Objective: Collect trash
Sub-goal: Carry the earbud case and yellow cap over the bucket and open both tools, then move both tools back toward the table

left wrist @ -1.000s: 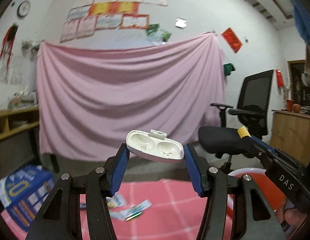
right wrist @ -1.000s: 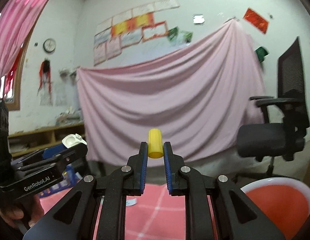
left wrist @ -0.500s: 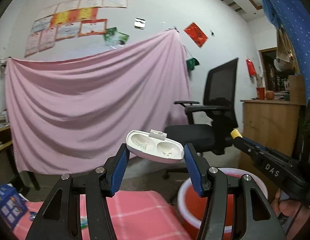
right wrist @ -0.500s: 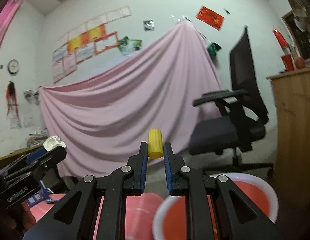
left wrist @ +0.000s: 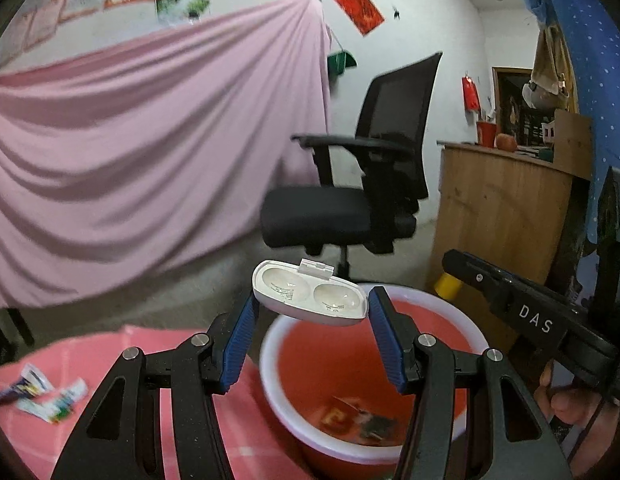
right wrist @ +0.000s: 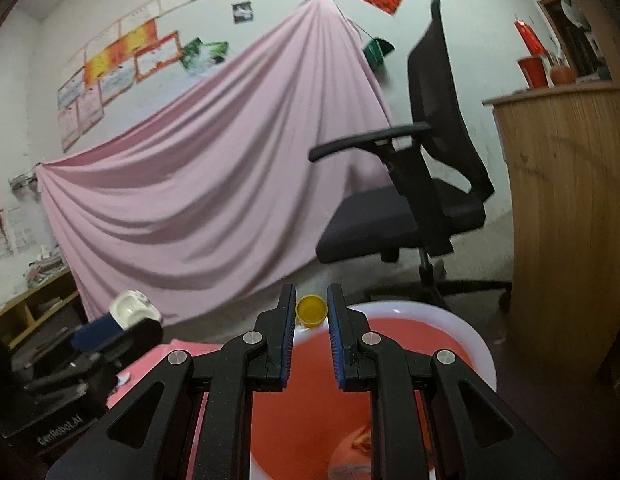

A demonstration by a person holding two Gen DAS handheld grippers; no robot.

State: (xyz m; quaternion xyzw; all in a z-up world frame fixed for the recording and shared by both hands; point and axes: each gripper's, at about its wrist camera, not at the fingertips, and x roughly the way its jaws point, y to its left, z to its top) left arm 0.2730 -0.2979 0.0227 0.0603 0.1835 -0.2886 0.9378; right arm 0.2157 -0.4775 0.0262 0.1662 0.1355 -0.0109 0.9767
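Observation:
My left gripper [left wrist: 310, 320] is shut on a white two-well plastic case [left wrist: 310, 294], held flat over the near rim of a red basin with a white rim [left wrist: 269, 364]. Some wrappers [left wrist: 358, 420] lie at the basin's bottom. My right gripper [right wrist: 311, 320] is shut on a small yellow cap [right wrist: 310, 311], its round end facing the camera, above the basin's far rim [right wrist: 450, 320]. In the left wrist view the yellow cap [left wrist: 448, 285] pokes out at the right, over the basin's right edge. In the right wrist view the white case [right wrist: 129, 308] shows at the left.
A pink checked cloth [left wrist: 109, 344] with torn wrappers [left wrist: 41, 396] lies left of the basin. A black office chair [left wrist: 350, 200] stands just behind it. A wooden counter [left wrist: 502, 208] rises at the right. A pink sheet [left wrist: 129, 160] hangs across the back wall.
Both grippers swung to the right and dipped, still holding their things. The red basin came into view beneath them. The yellow cap now shows its end instead of standing upright.

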